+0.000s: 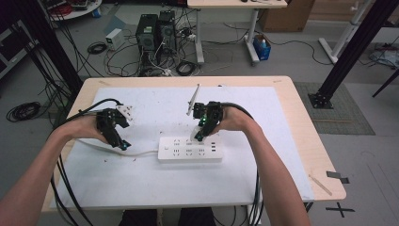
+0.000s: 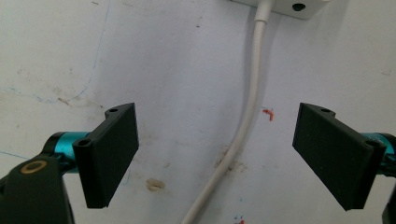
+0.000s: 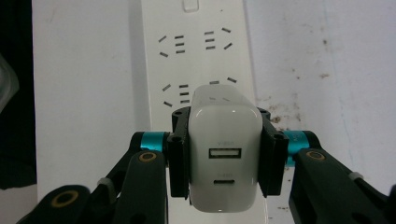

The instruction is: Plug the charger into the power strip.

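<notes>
Right gripper (image 3: 224, 158) up close: its jaws are clamped on the two flanks of a white charger (image 3: 224, 154), USB ports facing the camera, the block pointed down at the power strip (image 3: 196, 51). The charger sits over the near pair of sockets on the strip, and whether its pins have gone in cannot be told from here; from the high view the gripper (image 1: 200, 136) hangs right at the strip's (image 1: 189, 149) top face, so my call is the plug-in is at the lining-up or first-contact stage, with the push home left to do.

Over to the left gripper (image 2: 215, 154): jaws spread wide, nothing between the pads but bare sheet and the strip's white cord (image 2: 243, 126) running up through the gap to the strip's end. It has hold of nothing. In the high view it (image 1: 123, 145) hovers just above that cord (image 1: 136, 152), left of the strip, perhaps ready to steady things.

Farther back on the counter (image 1: 301, 117), a thin white stick-like piece (image 1: 194, 98) leans behind the right hand, and a small white plug-like piece (image 1: 125, 112) sits by the left hand. Neither blocks the sockets. The cord under the left gripper is the one thing to mind. Beyond the counter: computer towers (image 1: 155, 32) and tangled cables on the floor.
</notes>
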Tool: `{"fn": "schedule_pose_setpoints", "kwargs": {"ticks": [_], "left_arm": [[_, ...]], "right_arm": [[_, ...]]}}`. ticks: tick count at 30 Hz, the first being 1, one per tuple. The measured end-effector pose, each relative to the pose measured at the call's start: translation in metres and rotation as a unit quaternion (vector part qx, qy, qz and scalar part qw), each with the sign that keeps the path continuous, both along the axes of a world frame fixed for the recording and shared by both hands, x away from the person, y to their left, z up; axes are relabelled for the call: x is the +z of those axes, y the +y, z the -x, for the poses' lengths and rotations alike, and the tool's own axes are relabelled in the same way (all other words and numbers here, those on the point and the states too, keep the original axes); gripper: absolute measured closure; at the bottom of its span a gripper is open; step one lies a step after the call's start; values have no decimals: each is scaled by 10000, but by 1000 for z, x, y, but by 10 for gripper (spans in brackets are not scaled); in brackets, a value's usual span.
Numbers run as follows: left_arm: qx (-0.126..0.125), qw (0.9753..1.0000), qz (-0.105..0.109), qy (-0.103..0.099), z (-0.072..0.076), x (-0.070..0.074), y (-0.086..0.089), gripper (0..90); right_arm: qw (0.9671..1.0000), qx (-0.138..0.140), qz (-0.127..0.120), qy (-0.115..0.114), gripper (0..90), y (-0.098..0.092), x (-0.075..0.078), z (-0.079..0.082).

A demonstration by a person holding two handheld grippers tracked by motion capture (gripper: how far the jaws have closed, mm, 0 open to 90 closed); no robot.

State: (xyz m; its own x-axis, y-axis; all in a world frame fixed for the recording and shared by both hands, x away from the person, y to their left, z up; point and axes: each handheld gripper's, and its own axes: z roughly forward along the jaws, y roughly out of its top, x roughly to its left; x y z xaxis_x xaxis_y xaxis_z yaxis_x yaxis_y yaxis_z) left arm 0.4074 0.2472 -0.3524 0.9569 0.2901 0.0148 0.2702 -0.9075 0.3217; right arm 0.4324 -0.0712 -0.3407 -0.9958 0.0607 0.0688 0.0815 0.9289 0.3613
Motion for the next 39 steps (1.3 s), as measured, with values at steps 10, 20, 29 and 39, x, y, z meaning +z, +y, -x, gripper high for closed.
{"fn": "schedule_pose_setpoints", "kwargs": {"ticks": [10, 20, 29, 39], "left_arm": [[-4, 10000, 14, -30, 2, -1, 3, 145], [5, 10000, 5, -65, 4, 0, 5, 145], [11, 10000, 3, -61, 5, -3, 6, 145], [6, 9999, 26, -99, 6, -2, 5, 145]], "right_arm": [[9985, 161, 520, -29, 623, 6, 0, -2], [9953, 337, 899, -125, 623, 13, -6, -2], [9946, 404, 948, -119, 623, 16, -8, -1], [9919, 510, 1154, -173, 623, 18, -11, 0]]}}
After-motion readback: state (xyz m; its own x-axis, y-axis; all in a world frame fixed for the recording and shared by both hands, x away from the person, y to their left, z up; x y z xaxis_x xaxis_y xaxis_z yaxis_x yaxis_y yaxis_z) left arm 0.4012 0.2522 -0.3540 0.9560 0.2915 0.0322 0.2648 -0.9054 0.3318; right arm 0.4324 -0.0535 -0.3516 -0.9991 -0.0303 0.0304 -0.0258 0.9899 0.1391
